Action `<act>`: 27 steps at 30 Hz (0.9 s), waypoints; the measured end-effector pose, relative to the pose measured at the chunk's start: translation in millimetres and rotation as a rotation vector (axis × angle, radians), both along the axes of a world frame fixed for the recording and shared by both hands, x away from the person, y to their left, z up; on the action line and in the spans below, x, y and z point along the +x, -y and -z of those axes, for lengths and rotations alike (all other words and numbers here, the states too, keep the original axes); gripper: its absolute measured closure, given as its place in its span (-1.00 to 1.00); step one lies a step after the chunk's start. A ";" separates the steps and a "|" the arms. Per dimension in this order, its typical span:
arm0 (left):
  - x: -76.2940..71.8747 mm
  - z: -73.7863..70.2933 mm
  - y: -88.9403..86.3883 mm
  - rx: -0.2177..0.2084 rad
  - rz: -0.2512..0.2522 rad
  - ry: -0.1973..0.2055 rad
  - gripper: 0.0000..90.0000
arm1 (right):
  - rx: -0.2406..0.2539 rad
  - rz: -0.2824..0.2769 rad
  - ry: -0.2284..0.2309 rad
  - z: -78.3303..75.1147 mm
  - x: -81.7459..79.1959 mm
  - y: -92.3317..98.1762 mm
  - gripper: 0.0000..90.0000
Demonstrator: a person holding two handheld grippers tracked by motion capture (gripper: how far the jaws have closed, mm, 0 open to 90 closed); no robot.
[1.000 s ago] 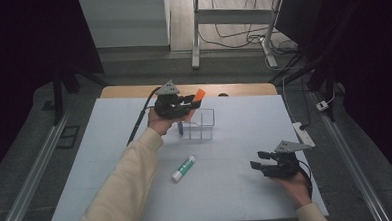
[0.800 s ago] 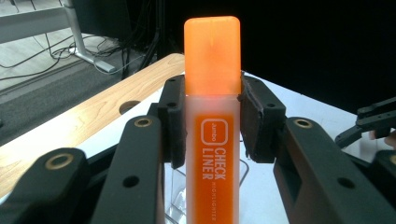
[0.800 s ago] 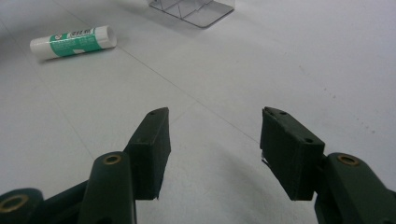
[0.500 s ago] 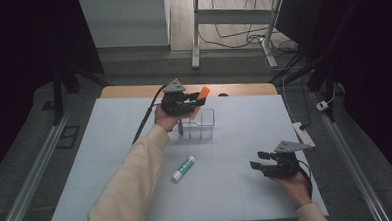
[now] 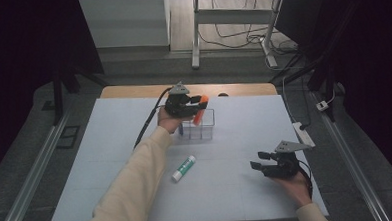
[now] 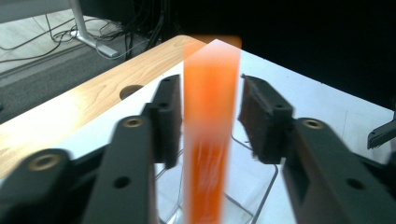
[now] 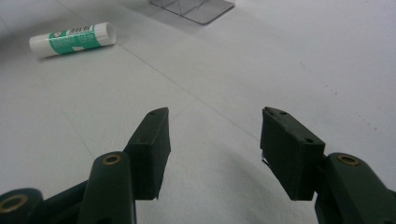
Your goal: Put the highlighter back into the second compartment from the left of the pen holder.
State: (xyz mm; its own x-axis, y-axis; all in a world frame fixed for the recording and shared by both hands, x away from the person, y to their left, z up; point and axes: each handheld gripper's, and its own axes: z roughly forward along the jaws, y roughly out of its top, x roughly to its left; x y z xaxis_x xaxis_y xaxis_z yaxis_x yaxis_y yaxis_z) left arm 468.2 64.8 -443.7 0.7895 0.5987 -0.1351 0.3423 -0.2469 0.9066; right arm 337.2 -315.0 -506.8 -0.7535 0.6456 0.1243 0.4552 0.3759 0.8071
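My left gripper (image 6: 208, 121) had just been opening its jaws around the orange plastic stick (image 6: 210, 135), now loose inside the clear compartment box (image 5: 200, 125) on the surface, so placing seemed finished, while my right gripper (image 7: 212, 149) rested open and empty.

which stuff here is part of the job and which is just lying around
In the job:
- orange marker, loose between the left tongs, which have just been opening
- clear box under it

Lying about:
- glue stick
- right tongs, open, idle
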 end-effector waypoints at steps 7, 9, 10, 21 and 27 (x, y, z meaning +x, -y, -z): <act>-11.4 -5.2 -13.2 0.014 -0.010 -0.023 0.01 | 0.001 0.001 0.005 -0.5 -0.6 -0.5 -0.06; -15.9 -6.5 -17.0 0.018 -0.006 -0.026 0.00 | 0.001 0.001 0.006 -0.6 -0.7 -0.5 -0.06; -18.4 -7.2 -18.6 0.028 -0.006 -0.027 -0.01 | -0.001 0.002 0.007 -0.8 -0.7 -0.3 -0.06; -44.6 -7.1 -36.8 0.137 -0.002 -0.011 -0.03 | 0.002 0.000 0.009 -1.0 -0.8 -0.6 -0.06; -55.3 -5.6 -46.4 0.136 0.004 -0.024 -0.03 | 0.001 -0.001 0.012 -1.2 -1.0 -0.7 -0.06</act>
State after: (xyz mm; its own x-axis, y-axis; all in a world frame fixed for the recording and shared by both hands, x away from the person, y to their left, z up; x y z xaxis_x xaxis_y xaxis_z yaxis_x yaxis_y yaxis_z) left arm 412.9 111.2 -438.1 0.7897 0.6094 -0.0713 0.3620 -0.3689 0.8561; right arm 336.2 -314.2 -505.6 -0.7552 0.6450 0.1163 0.4456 0.3751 0.8128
